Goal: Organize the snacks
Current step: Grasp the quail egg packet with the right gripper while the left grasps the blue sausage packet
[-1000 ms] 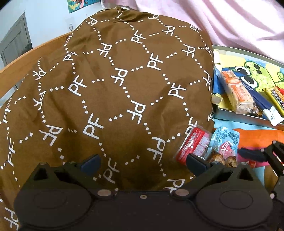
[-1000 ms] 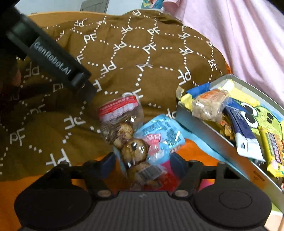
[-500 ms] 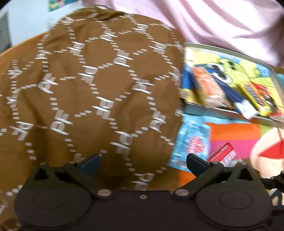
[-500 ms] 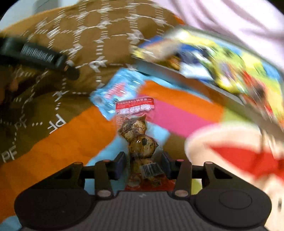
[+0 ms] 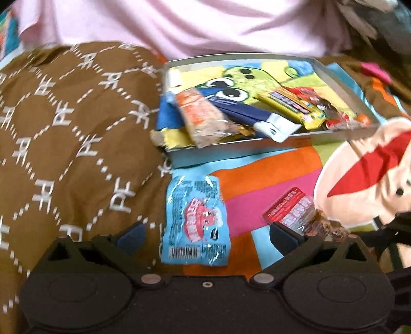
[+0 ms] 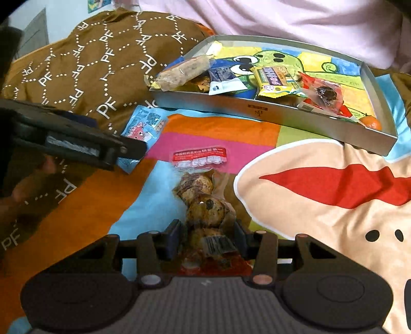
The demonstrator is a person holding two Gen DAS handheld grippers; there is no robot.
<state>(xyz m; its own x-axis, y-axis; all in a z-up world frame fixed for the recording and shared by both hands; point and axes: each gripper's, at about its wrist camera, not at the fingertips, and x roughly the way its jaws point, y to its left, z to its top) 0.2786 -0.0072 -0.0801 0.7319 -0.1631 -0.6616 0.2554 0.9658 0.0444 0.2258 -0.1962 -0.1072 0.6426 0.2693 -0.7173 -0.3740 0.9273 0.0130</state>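
Observation:
My right gripper is shut on a clear packet of brown eggs with a red label, holding it by its lower end just above the bedspread. The same egg packet shows at the right in the left wrist view. A light blue snack packet lies flat on the bedspread, at the edge of the brown cushion. My left gripper stands open over it, one finger on each side, pads not touching. From the right wrist view, my left gripper partly hides the blue packet.
A silver tin tray with a cartoon lining sits beyond, holding several snacks, among them a cereal bar and a yellow packet. The tray's rim is near the blue packet. A colourful bedspread and pink fabric surround it.
My right gripper closed on the egg packet and carried it right, off the blue packet. My left gripper swung from the brown cushion down over the blue packet.

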